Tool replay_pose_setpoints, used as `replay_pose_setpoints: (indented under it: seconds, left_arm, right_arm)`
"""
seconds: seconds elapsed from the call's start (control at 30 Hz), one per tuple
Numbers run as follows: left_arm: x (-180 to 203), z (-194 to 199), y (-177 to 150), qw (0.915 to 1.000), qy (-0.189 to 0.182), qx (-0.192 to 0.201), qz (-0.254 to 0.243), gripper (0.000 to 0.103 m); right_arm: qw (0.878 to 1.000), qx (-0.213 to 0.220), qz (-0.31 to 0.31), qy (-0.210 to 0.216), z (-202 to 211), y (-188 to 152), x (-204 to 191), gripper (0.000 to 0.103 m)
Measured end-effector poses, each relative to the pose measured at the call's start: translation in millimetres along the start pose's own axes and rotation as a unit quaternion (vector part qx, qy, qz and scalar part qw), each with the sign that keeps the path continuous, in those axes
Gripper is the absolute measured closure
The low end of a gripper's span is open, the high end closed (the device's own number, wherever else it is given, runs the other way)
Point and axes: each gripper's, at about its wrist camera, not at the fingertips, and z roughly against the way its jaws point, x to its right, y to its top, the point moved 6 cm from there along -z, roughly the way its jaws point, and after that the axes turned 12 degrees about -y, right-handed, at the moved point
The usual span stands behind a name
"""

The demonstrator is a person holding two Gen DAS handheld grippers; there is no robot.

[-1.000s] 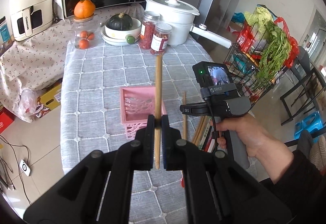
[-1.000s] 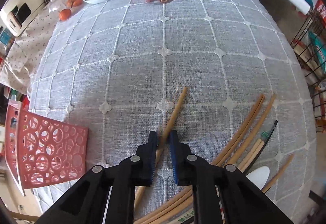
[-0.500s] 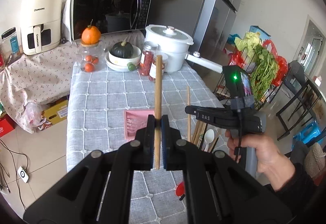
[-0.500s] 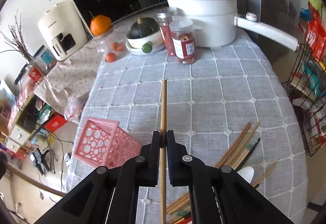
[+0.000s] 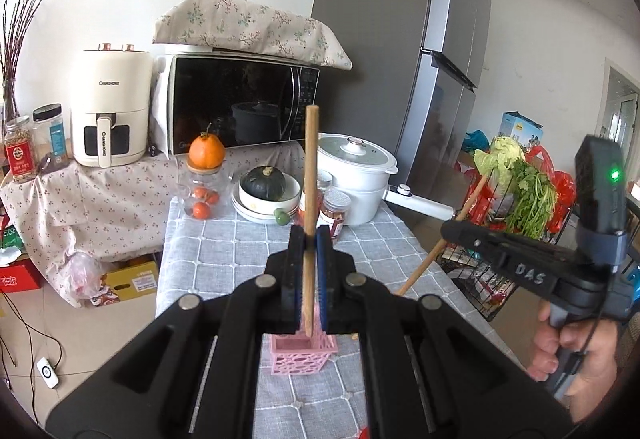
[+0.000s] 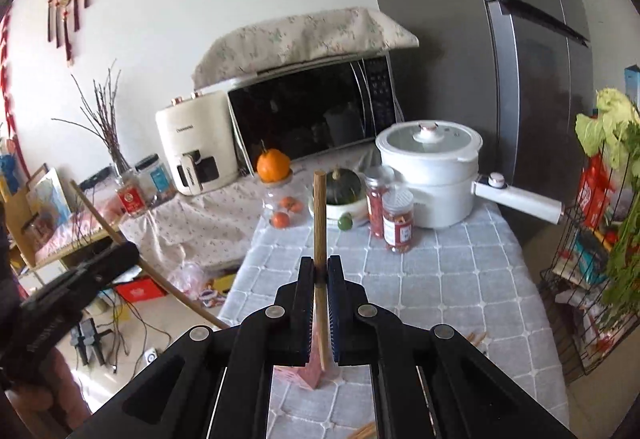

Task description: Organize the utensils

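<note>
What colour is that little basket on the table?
Pink, with round cut-out holes: the basket shows best in the left wrist view.

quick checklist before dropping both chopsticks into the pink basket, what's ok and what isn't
1. Left claw shut on its chopstick: ok, the stick stands upright between the pads.
2. Right claw shut on its chopstick: ok, also upright.
3. Pink basket upright with its opening up: ok.
4. Left chopstick's lower tip over the basket opening: ok, it sits just above the rim in the left wrist view.
5. Right chopstick's tip over the opening: cannot tell, only a basket corner shows below the claw.
6. The two claws apart from each other: ok, the right claw is off to the side.
</note>
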Motion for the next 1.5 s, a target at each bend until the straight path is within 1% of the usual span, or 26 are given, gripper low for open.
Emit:
replay_pose_setpoints:
  seconds: [0.07,0.17,0.27,0.37,0.43,0.53,0.7,0.9,0.97,1.0,1.03,1.07,1.1,1.13,1.17,1.23,1.27,1.3,1.33,1.5]
  left_arm:
    - [-3.2,-8.9,-0.8,0.9999,0.009,-0.005,-0.007,0.096]
    - [-9.8,-22.9,-5.5,0.9997,0.015,-0.018,-0.006,0.096]
    - [-13.8,-36.7,-13.3,0.999,0.018,-0.04,-0.006,0.096]
    - [-18.5,-53.4,-25.6,0.9966,0.021,-0.08,-0.006,0.096]
    - [-22.4,-64.9,-35.0,0.9941,0.023,-0.106,-0.005,0.096]
    - [-27.7,-76.0,-44.6,0.9908,0.025,-0.133,-0.003,0.096]
    - [-33.7,-86.3,-51.3,0.9884,0.016,-0.15,0.018,0.096]
    - [-35.7,-96.4,-53.8,0.9887,0.008,-0.147,0.026,0.096]
    - [-34.7,-97.9,-52.8,0.9896,0.006,-0.142,0.023,0.09]
    - [-34.1,-97.9,-52.2,0.9899,0.009,-0.14,0.021,0.08]
    - [-33.7,-97.3,-51.4,0.9904,0.014,-0.136,0.018,0.068]
    - [-33.0,-95.6,-50.0,0.9911,0.019,-0.131,0.015,0.063]
    - [-33.6,-94.5,-48.0,0.9916,0.023,-0.126,0.014,0.054]
    - [-33.6,-92.7,-46.4,0.9921,0.025,-0.122,0.015,0.049]
    - [-33.8,-91.0,-45.1,0.9923,0.027,-0.12,0.017,0.047]
    - [-35.6,-87.7,-43.2,0.9924,0.029,-0.117,0.024,0.04]
    - [-36.6,-85.9,-42.8,0.9922,0.03,-0.117,0.028,0.038]
    - [-37.1,-84.1,-42.5,0.9922,0.032,-0.117,0.031,0.033]
    - [-37.3,-82.1,-42.2,0.9921,0.034,-0.116,0.032,0.029]
    - [-35.3,-72.0,-45.8,0.9917,0.036,-0.12,0.027,0.02]
  right_arm:
    - [1.0,0.015,-0.006,0.015,5.6,8.3,-7.1,0.097]
    - [0.999,0.027,-0.016,0.034,4.4,13.5,-15.0,0.097]
    - [0.999,0.023,-0.022,0.041,-6.7,13.3,-20.8,0.097]
    - [0.999,0.0,-0.018,0.038,-29.0,3.6,-26.1,0.097]
    - [0.999,-0.026,-0.01,0.03,-47.6,-7.1,-28.9,0.097]
    - [0.997,-0.069,0.0,0.026,-74.4,-25.6,-32.0,0.097]
    - [0.994,-0.111,-0.007,0.024,-105.8,-45.8,-30.5,0.097]
    - [0.992,-0.125,-0.025,0.019,-119.0,-50.9,-23.8,0.094]
    - [0.991,-0.127,-0.033,0.019,-120.3,-50.8,-21.3,0.094]
    - [0.991,-0.127,-0.036,0.018,-120.9,-50.8,-19.3,0.094]
    - [0.991,-0.127,-0.039,0.016,-121.1,-50.4,-17.4,0.093]
    - [0.991,-0.127,-0.041,0.014,-120.6,-49.5,-16.3,0.091]
    - [0.991,-0.126,-0.044,0.015,-119.3,-48.2,-14.9,0.085]
    - [0.991,-0.123,-0.045,0.017,-117.6,-46.9,-13.9,0.08]
    - [0.991,-0.121,-0.046,0.018,-115.1,-45.3,-13.4,0.077]
    - [0.992,-0.112,-0.048,0.017,-108.4,-41.0,-11.7,0.064]
    - [0.993,-0.109,-0.048,0.017,-104.3,-39.0,-10.5,0.06]
    - [0.993,-0.104,-0.05,0.019,-99.8,-36.6,-9.3,0.055]
    - [0.993,-0.099,-0.053,0.022,-95.2,-34.2,-7.4,0.052]
    - [0.995,-0.088,-0.052,0.018,-73.6,-28.7,6.2,0.042]
